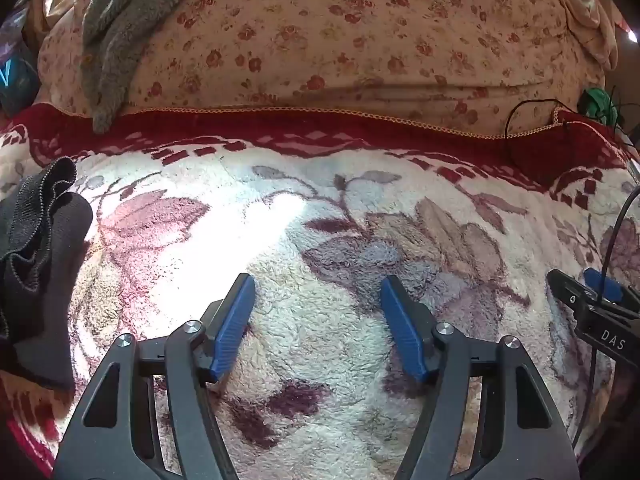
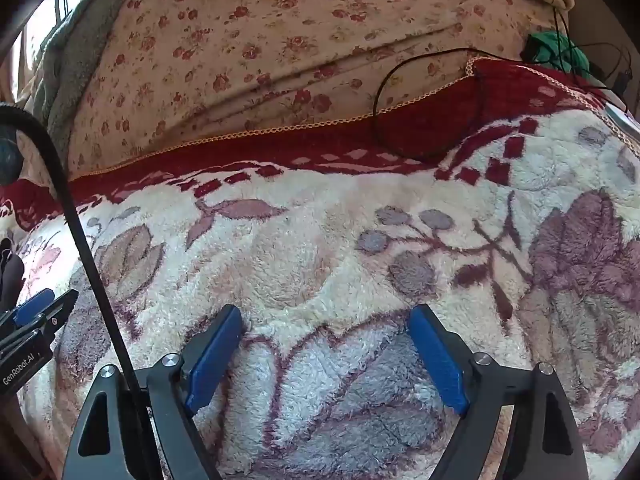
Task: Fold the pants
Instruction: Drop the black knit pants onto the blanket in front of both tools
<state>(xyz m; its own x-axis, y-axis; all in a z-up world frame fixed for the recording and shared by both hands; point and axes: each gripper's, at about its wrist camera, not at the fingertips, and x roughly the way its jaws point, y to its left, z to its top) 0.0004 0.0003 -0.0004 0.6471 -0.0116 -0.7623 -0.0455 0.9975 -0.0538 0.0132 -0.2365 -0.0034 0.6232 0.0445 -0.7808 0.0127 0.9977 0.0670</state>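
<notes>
Bed, covered by fleece floral blanket with red border: fills both views; centre bare, nothing laid out for folding. Rose-print quilt behind it, upper frame, grey towel draped at upper left.

Pants: dark crumpled heap at left edge of the left wrist view, unfolded, untouched. Task judged not yet begun.

Left gripper: fingers spread wide, empty, over the blanket.

Right gripper: fingers spread wide, empty, well apart from the pants.
</notes>
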